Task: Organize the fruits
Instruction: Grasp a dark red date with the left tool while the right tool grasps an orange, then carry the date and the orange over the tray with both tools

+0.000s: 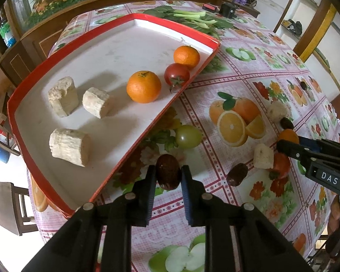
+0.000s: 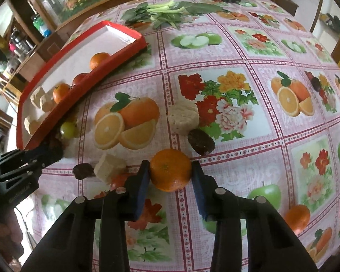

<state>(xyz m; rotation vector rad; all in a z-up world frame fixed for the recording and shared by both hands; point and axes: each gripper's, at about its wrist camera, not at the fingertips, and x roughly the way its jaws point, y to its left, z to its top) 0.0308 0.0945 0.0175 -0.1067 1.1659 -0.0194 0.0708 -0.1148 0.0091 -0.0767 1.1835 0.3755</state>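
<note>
Fingers of the left gripper [image 1: 168,176] pinch a date [image 1: 168,172]; the right gripper [image 2: 170,176] pinches an orange [image 2: 170,170]. The tray [image 1: 161,115] lies ahead-left; round fruit may squirt out if squeezed off-centre.

Clearance: near half of red-rimmed white tray [image 1: 115,45] unobstructed.
Pale cut chunks [image 1: 69,146], oranges [image 1: 144,86] and red tomato [image 1: 176,74] crowd its table-side edge; green tomato [image 1: 188,136] sits just outside.
</note>
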